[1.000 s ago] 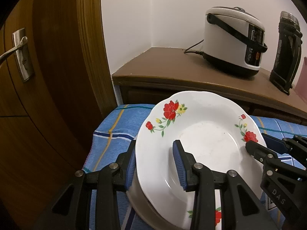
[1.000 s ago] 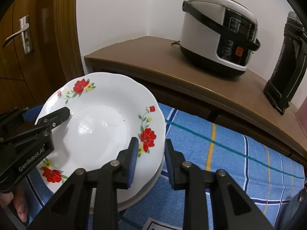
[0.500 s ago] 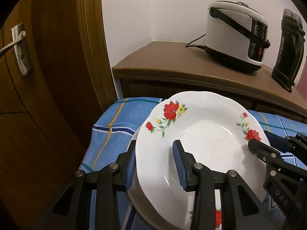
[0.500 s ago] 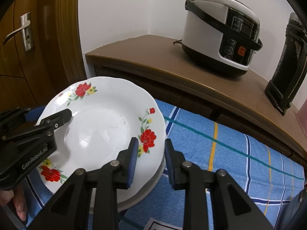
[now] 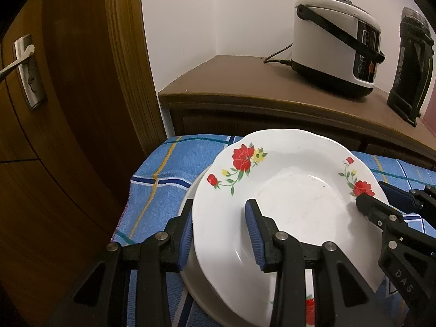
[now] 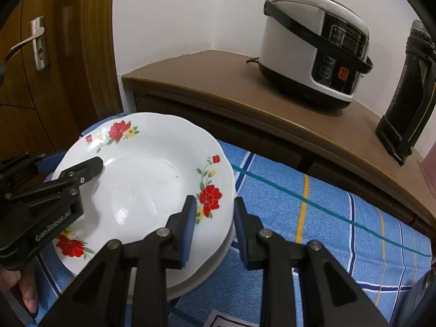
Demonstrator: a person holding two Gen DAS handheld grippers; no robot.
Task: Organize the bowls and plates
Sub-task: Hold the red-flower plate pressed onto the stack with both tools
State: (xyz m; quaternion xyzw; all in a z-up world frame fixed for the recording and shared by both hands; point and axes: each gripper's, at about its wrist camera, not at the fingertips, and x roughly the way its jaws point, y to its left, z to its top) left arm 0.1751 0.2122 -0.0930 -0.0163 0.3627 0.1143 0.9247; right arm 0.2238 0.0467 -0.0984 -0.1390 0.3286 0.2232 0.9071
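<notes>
In the left wrist view, the floral plate (image 5: 288, 207) is running off the bottom edge of the frame, and it is hiding most of the white dish (image 5: 190, 278) beneath it, so only a sliver is showing at lower left. Whether that dish is a plate or a bowl cannot be told. The door handle (image 5: 11, 65) is being cut off at the left edge. At the far right, the black appliance (image 5: 411, 65) is being clipped by the dark lens border. In the right wrist view, a fingertip (image 6: 28, 297) is peeking in at lower left, the hand itself being out of frame.
</notes>
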